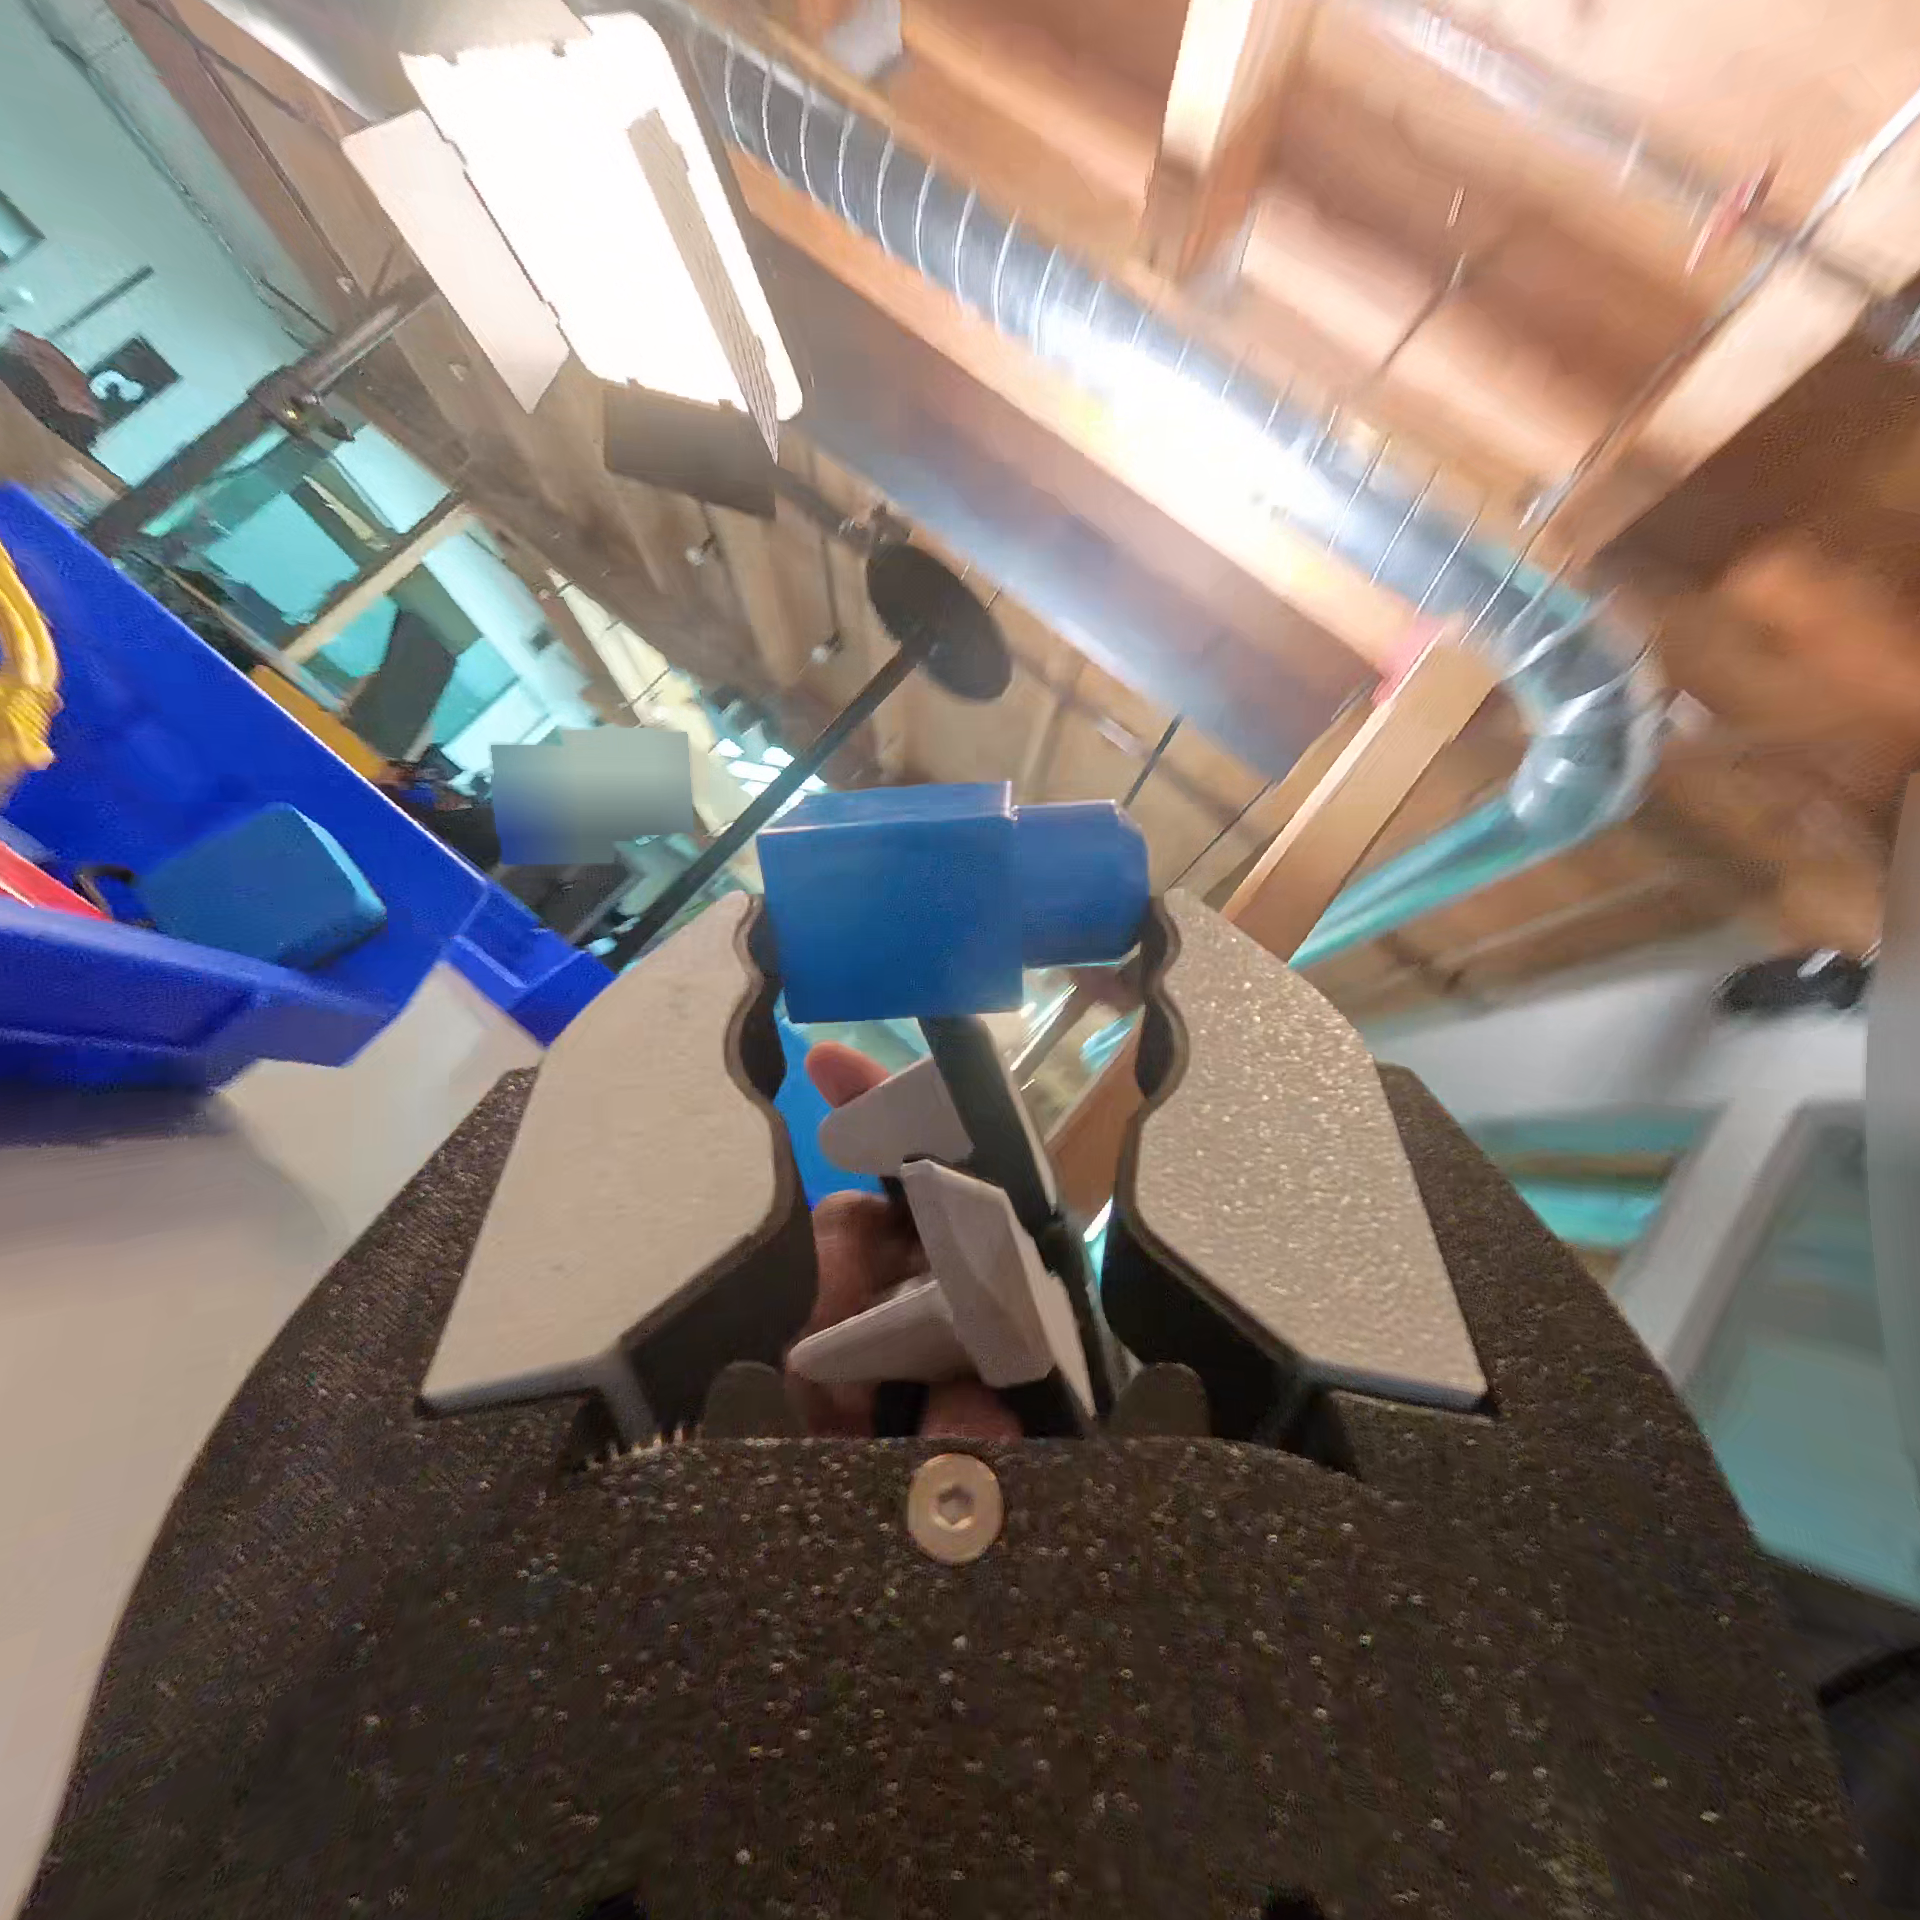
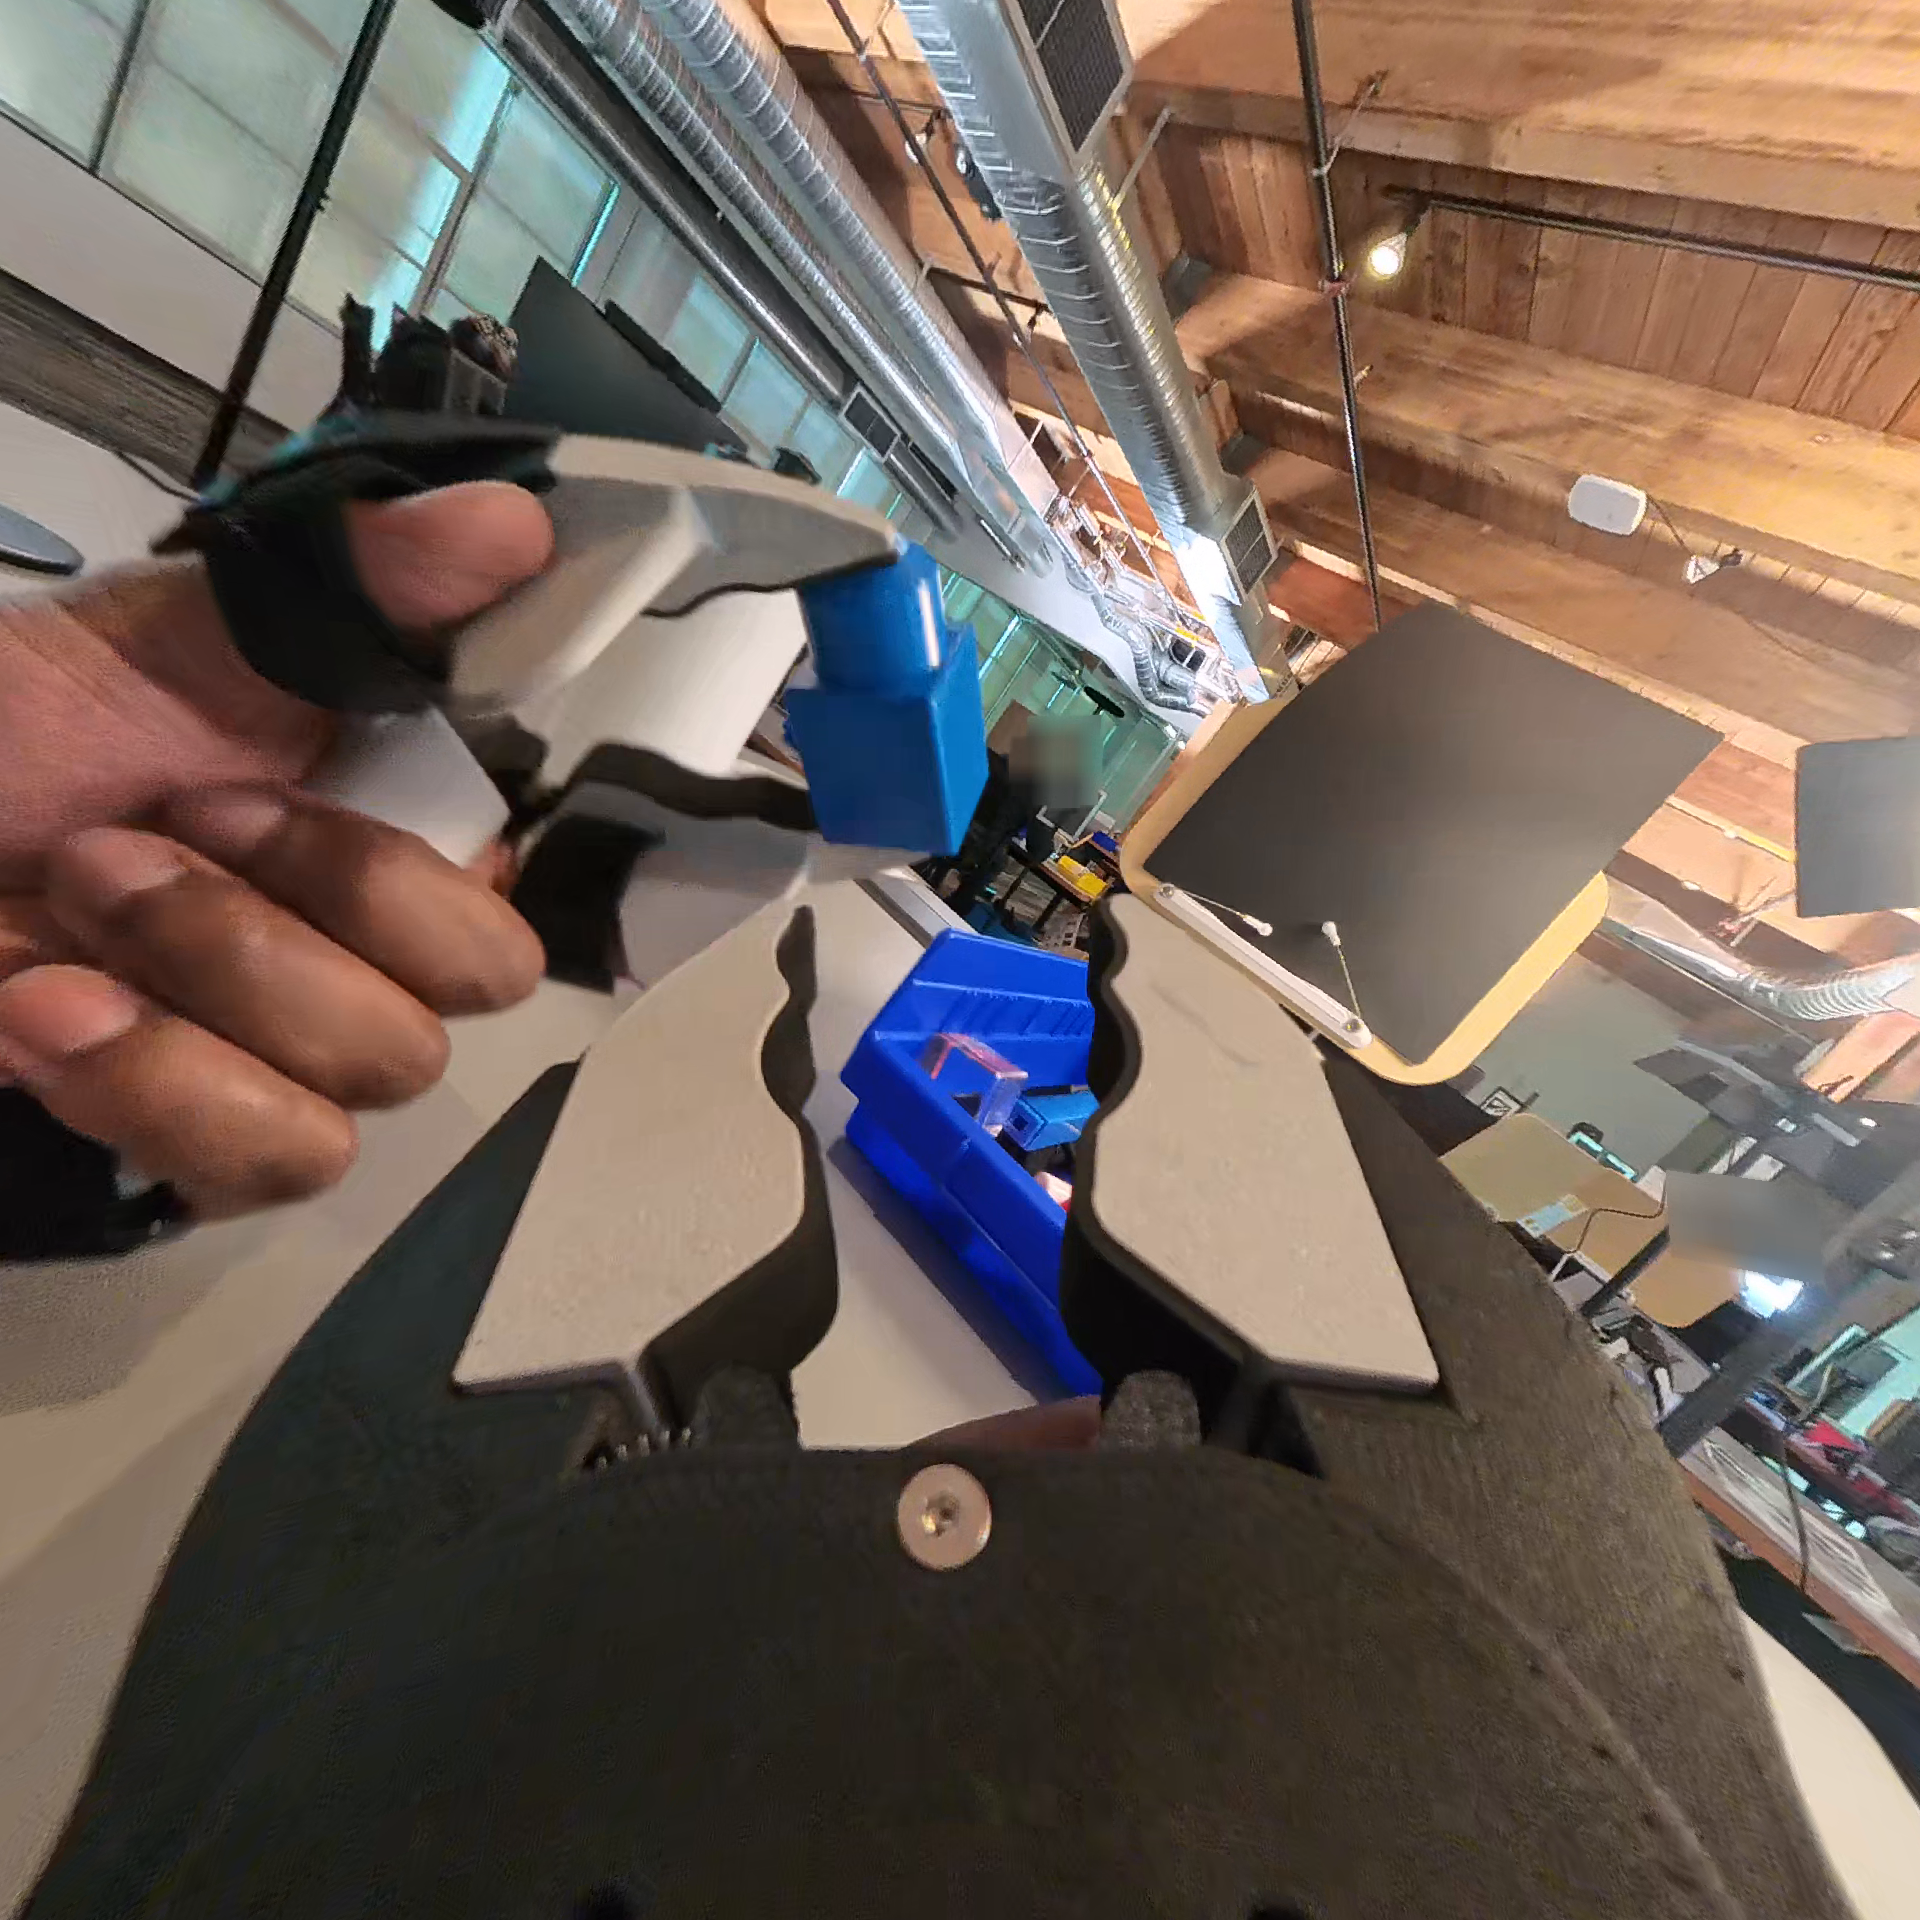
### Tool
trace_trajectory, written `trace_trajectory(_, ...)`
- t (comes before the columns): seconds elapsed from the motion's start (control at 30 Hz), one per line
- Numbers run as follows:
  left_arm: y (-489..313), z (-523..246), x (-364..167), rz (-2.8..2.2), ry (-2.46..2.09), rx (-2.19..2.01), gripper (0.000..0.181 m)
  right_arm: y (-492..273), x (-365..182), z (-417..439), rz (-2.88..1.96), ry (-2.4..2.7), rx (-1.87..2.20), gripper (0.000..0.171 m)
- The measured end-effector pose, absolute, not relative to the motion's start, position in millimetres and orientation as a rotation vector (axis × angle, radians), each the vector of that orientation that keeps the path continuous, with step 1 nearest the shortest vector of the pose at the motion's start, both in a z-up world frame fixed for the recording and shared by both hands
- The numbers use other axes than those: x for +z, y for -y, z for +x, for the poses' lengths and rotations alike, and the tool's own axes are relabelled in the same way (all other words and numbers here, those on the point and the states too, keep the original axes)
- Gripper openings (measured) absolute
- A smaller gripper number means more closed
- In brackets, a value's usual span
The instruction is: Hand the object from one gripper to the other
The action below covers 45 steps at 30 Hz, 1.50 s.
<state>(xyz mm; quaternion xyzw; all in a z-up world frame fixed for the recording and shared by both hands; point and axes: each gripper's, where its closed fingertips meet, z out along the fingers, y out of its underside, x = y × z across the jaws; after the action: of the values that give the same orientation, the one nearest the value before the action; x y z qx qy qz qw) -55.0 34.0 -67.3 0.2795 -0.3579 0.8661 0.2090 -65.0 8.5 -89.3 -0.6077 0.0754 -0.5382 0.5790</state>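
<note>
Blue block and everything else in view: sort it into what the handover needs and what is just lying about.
Belongs to the job:
- blue block, clamped in the left tool
- right tool, open and empty

Just lying about:
- blue bin with small parts
- yellow cord
- black panel

A blue bin sits on the white table — silver ducts run overhead.

The blue plastic object is a stepped piece: a wide rectangular block joined to a narrower, rounded stub. It hangs in the air, clamped at its tip between the left gripper's fingertips, unsupported below.
</note>
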Motion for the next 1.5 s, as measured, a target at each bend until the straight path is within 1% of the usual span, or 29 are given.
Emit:
trace_trajectory(0.1,-28,-52,-78,0.842,0.783,2.317,0.067,-10,-87,-63,-1.406,-0.189,-1.349,0.051)
trace_trajectory(0.23,-17,-56,-88,0.896,0.698,2.319,0.067,-10,-92,-60,-1.438,-0.197,-1.346,0.051)
trace_trajectory(0.43,-8,-63,-86,0.869,0.738,2.344,0.068,-17,-98,-60,-1.484,-0.166,-1.381,0.053)
trace_trajectory(0.53,1,-69,-86,0.826,0.831,2.319,0.067,-12,-95,-59,-1.455,-0.202,-1.36,0.048)
trace_trajectory(0.7,21,-78,-95,0.785,1.09,2.264,0.068,-7,-94,-55,-1.448,-0.232,-1.355,0.037)
trace_trajectory(0.8,22,-75,-99,0.77,1.368,2.311,0.068,-1,-93,-52,-1.446,-0.258,-1.381,0.037)
trace_trajectory(0.9,9,-61,-101,0.819,1.799,2.49,0.069,6,-98,-43,-1.483,-0.31,-1.428,0.037)
trace_trajectory(1.0,-6,-54,-100,0.802,2.391,2.597,0.07,8,-105,-37,-1.544,-0.318,-1.513,0.037)
trace_trajectory(1.07,-10,-53,-103,0.752,2.727,2.547,0.069,5,-110,-36,-1.584,-0.288,-1.575,0.037)
trace_trajectory(1.13,-7,-57,-111,0.673,2.915,2.436,0.069,-1,-113,-38,-1.615,-0.232,-1.63,0.037)
trace_trajectory(1.2,-1,-61,-120,0.608,2.985,2.344,0.066,-7,-116,-40,-1.638,-0.167,-1.672,0.037)
trace_trajectory(1.27,2,-62,-128,0.581,3.023,2.287,0.055,-17,-121,-46,-1.66,-0.058,-1.699,0.037)
trace_trajectory(1.33,-1,-58,-132,0.607,3.044,2.258,0.04,-22,-125,-48,-1.682,0.02,-1.768,0.037)
trace_trajectory(1.37,-4,-56,-133,0.604,3.046,2.255,0.037,-23,-127,-48,-1.686,0.035,-1.776,0.036)
trace_trajectory(1.43,-3,-57,-130,0.599,2.905,2.299,0.037,-24,-124,-50,-1.666,0.029,-1.745,0.036)
trace_trajectory(1.5,-2,-60,-125,0.637,2.638,2.343,0.037,-22,-119,-52,-1.624,-0.005,-1.687,0.038)
